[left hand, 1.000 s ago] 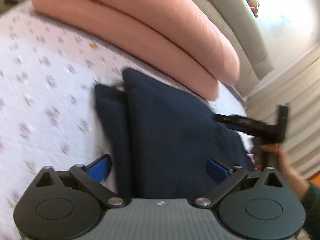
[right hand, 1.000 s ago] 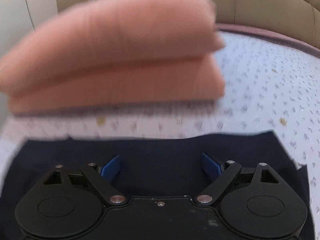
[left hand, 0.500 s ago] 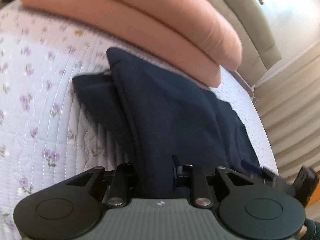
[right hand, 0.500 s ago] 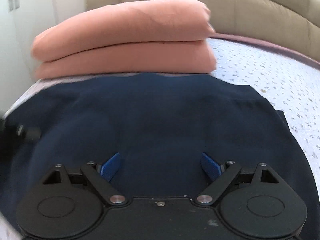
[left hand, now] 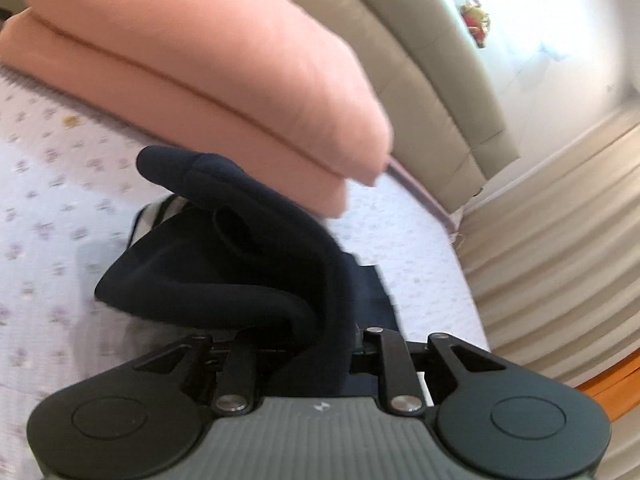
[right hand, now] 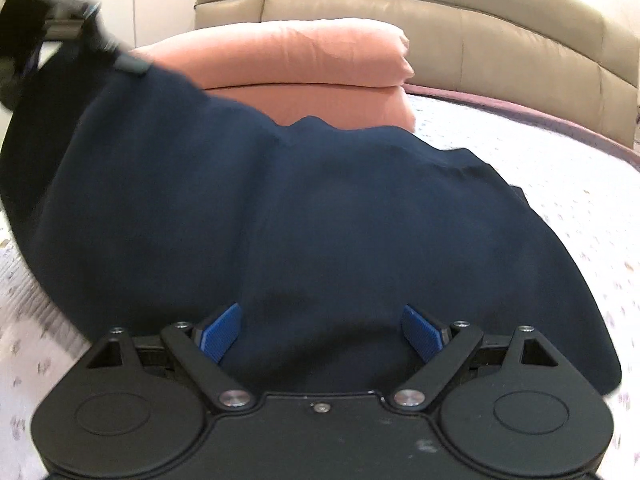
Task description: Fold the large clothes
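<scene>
A dark navy garment point(right hand: 320, 216) lies partly folded on the floral bedspread point(right hand: 560, 184). My left gripper point(left hand: 320, 350) is shut on an edge of the navy garment point(left hand: 248, 264) and lifts it off the bed, so the cloth hangs in a bunched fold. The left gripper also shows at the top left of the right wrist view point(right hand: 68, 28), holding the cloth up. My right gripper point(right hand: 322, 330) is open, its blue pads point(right hand: 220, 332) resting low over the near edge of the garment.
A folded pink blanket point(left hand: 192, 64) is stacked at the head of the bed, close behind the garment; it also shows in the right wrist view point(right hand: 296, 68). A beige padded headboard point(right hand: 480, 32) stands behind. The bed edge and striped floor point(left hand: 560, 248) are to the right.
My left gripper shut on the garment's edge and has lifted it up and back toward the pink blanket. The right gripper stayed open and came lower over the near edge.
</scene>
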`<control>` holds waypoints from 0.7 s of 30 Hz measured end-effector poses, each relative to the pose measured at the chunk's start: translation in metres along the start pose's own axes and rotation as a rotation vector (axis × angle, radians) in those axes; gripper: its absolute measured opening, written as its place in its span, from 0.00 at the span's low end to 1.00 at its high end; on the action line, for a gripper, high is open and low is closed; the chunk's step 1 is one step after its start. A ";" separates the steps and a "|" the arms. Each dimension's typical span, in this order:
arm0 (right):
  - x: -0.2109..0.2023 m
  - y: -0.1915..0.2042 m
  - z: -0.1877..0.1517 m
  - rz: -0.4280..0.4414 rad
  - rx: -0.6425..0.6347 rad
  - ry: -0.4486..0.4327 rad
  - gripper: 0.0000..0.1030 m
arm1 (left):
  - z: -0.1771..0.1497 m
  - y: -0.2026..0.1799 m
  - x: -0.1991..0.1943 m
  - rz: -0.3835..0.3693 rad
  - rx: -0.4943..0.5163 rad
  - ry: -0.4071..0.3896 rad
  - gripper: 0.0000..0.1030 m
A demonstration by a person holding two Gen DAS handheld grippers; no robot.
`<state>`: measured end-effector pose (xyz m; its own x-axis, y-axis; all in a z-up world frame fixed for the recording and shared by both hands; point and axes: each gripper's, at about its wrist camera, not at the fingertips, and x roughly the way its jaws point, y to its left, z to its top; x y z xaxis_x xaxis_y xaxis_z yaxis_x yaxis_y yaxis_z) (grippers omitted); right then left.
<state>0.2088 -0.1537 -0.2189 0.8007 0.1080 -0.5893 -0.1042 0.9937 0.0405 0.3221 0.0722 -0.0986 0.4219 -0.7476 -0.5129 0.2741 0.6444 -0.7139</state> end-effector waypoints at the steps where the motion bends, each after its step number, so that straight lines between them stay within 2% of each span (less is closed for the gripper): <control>1: -0.003 -0.001 -0.004 0.000 0.012 -0.005 1.00 | -0.001 -0.009 0.002 -0.005 0.004 -0.004 0.21; 5: -0.011 0.004 -0.014 -0.028 -0.015 -0.038 1.00 | -0.006 -0.046 0.019 -0.015 0.033 -0.009 0.21; 8: -0.018 0.010 -0.016 -0.059 -0.061 -0.050 1.00 | -0.012 -0.077 0.045 -0.014 0.112 -0.007 0.21; 10: -0.023 -0.007 -0.011 0.011 -0.034 -0.008 1.00 | -0.016 -0.096 0.066 -0.018 0.157 0.010 0.21; 12: -0.025 -0.046 0.000 0.138 0.092 0.073 1.00 | -0.020 -0.111 0.089 -0.024 0.193 0.027 0.21; 13: -0.028 -0.074 0.003 0.174 0.213 0.095 1.00 | -0.022 -0.117 0.099 -0.027 0.202 0.035 0.21; 16: -0.038 -0.164 0.011 0.183 0.582 0.087 1.00 | -0.033 -0.136 0.132 -0.026 0.244 0.059 0.22; 17: -0.036 -0.195 0.015 0.214 0.689 0.088 1.00 | -0.038 -0.142 0.144 -0.024 0.268 0.065 0.23; 19: -0.032 -0.241 0.026 0.315 0.812 0.042 1.00 | -0.051 -0.154 0.165 -0.019 0.306 0.085 0.25; 21: -0.018 -0.272 0.042 0.412 0.844 0.002 1.00 | -0.064 -0.165 0.186 -0.008 0.349 0.102 0.29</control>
<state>0.2479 -0.4251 -0.1851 0.7946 0.4567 -0.4000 0.0839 0.5700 0.8174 0.3002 -0.1834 -0.1066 0.3346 -0.7539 -0.5655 0.5630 0.6411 -0.5216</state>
